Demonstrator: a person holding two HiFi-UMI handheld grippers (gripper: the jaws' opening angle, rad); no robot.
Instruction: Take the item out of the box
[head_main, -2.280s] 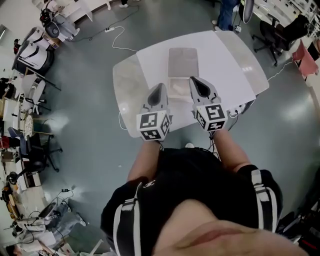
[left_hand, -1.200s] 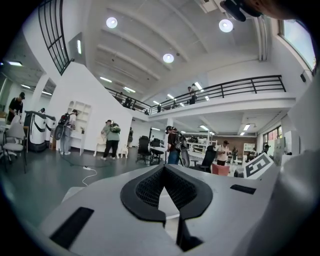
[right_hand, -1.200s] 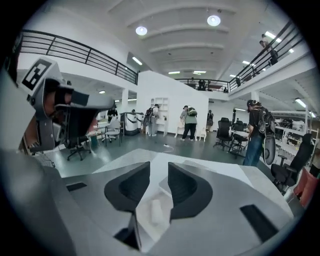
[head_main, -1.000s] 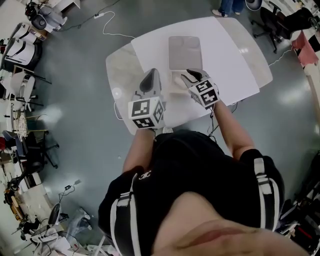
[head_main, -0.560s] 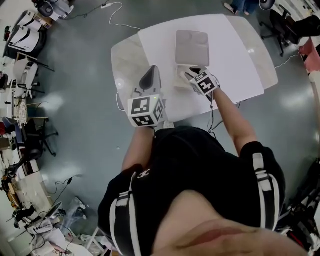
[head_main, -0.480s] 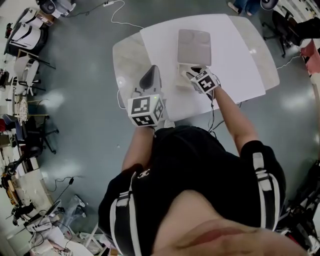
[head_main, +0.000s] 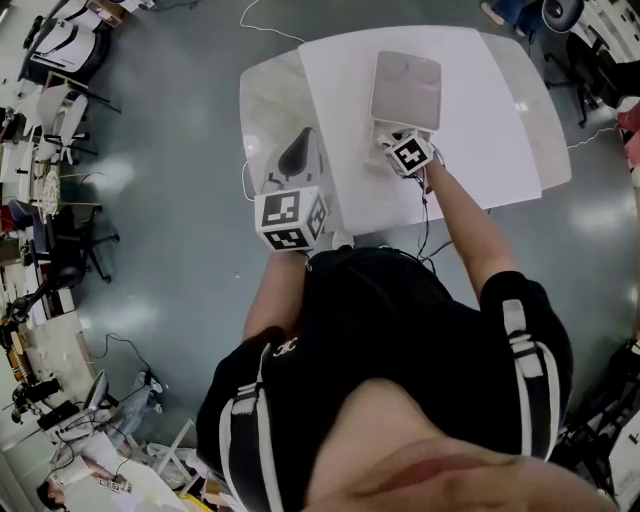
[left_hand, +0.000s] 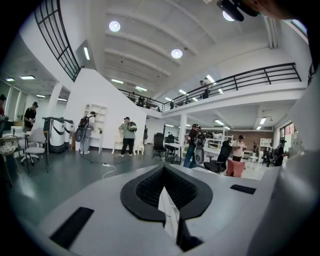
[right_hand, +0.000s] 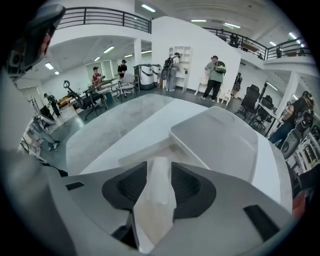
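Note:
On the white table (head_main: 480, 120) a shallow pale box (head_main: 380, 158) lies open, its grey lid (head_main: 405, 88) flat on the table just beyond it. My right gripper (head_main: 393, 138) tilts steeply down over the box. Its jaws are open and have just been opening. The right gripper view shows the box (right_hand: 150, 152) and lid (right_hand: 220, 140) ahead, with only a pale strip in the gap. I cannot make out the item inside. My left gripper (head_main: 297, 152) hovers to the left of the box, pointing nearly level, jaws together around a thin white sliver.
The table's left part is a bare mottled top (head_main: 272, 95) beside the white sheet. A cable (head_main: 262, 15) trails over the grey floor beyond the table. Office chairs (head_main: 70, 105) stand far left. People (left_hand: 127, 135) stand far off in the hall.
My right gripper has gone forward and down onto the box, tipping its nose downward. The left gripper has shifted slightly and stays left of the box.

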